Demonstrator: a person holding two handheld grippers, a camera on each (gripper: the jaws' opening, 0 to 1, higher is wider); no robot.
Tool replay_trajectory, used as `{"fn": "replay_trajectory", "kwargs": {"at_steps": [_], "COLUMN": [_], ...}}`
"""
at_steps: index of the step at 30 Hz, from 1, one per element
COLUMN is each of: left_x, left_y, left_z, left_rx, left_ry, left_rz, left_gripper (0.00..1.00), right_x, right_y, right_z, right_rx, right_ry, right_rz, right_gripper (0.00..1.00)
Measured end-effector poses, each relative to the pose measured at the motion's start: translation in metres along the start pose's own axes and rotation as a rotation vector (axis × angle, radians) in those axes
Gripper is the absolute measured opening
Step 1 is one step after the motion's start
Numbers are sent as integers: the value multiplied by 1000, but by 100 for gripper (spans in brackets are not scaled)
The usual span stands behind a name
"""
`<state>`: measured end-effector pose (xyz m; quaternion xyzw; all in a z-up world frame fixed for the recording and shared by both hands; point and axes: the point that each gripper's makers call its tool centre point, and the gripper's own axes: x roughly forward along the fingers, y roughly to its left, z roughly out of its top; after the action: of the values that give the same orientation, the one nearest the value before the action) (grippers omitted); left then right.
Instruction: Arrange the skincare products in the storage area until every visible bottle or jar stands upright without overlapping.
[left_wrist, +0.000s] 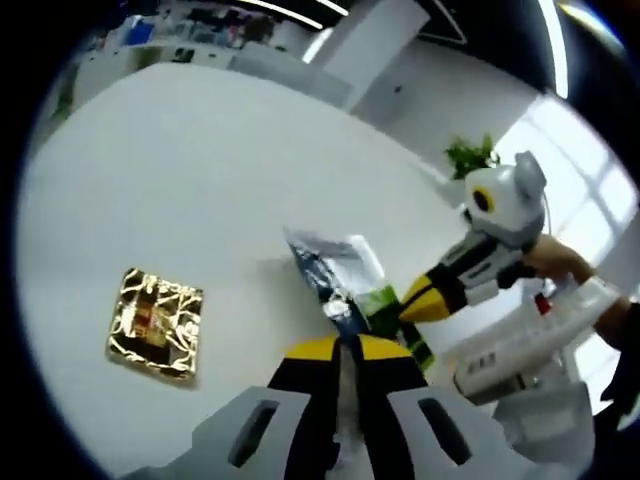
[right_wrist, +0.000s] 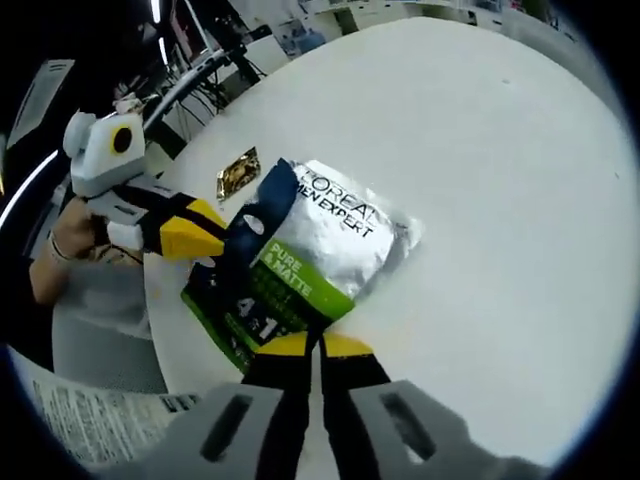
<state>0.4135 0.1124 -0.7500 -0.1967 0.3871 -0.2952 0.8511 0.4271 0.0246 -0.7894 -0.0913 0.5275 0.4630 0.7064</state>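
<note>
- In my right gripper view, my right gripper (right_wrist: 320, 345) has its yellow-tipped jaws clenched on the near edge of the skincare pouch (right_wrist: 318, 255), a silver, blue and green pack printed "L'OREAL MEN EXPERT" and "PURE & MATTE"
- The pouch stretches away from those jaws, its silver end out over the white counter (right_wrist: 500, 160), its green end just at my jaw tips
- My left gripper (right_wrist: 205, 235) comes in from the left of that view, its yellow tips at the blue edge of the pouch; I cannot tell from there whether the jaws are pinching it
- In my left gripper view, my own jaws (left_wrist: 343, 350) are drawn almost together, with the pouch (left_wrist: 335, 270) seen edge-on rising straight out from between their tips, so I take them to be grasping it
- The right gripper (left_wrist: 425, 300) reaches in from the right there and meets the green part of the pouch, held by a hand (left_wrist: 555, 260)
- A small gold foil sachet (left_wrist: 157, 323) lies flat on the counter (left_wrist: 200, 170), well apart from the pouch, towards the counter's edge (right_wrist: 238, 172)
- A printed sheet of paper (right_wrist: 95, 415) lies off the counter's edge
</note>
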Motion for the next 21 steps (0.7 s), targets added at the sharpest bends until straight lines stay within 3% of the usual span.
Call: {"fn": "replay_trajectory", "kwargs": {"at_steps": [3,8,11,12,13,17,21], "left_x": [0,1,2,2,4,7,8], "left_y": [-2,-23,-40,-46,-51,-47,-42], "left_z": [-1,1,2,1,1,10,7], "left_rx": [2,-30,-43,-61,-57,-76,-57], "left_ry": [9,-8,2,5,6,-34,-13], "left_rz": [-5,-86,-176,-204,-217,-203,-184], "left_gripper": [0,1,8,9,10,9,13], "right_x": [0,-4,-8,-8,-8,-9,-12], "right_y": [1,-2,-4,2,-1,-3,-1], "right_z": [2,6,10,17,15,13,15], "right_rx": [2,48,77,117,113,93,114], "right_ry": [-12,-54,-94,-133,-126,-113,-144], "right_rz": [4,-6,8,50,34,20,47], "right_gripper": [3,1,1,1,1,1,1]}}
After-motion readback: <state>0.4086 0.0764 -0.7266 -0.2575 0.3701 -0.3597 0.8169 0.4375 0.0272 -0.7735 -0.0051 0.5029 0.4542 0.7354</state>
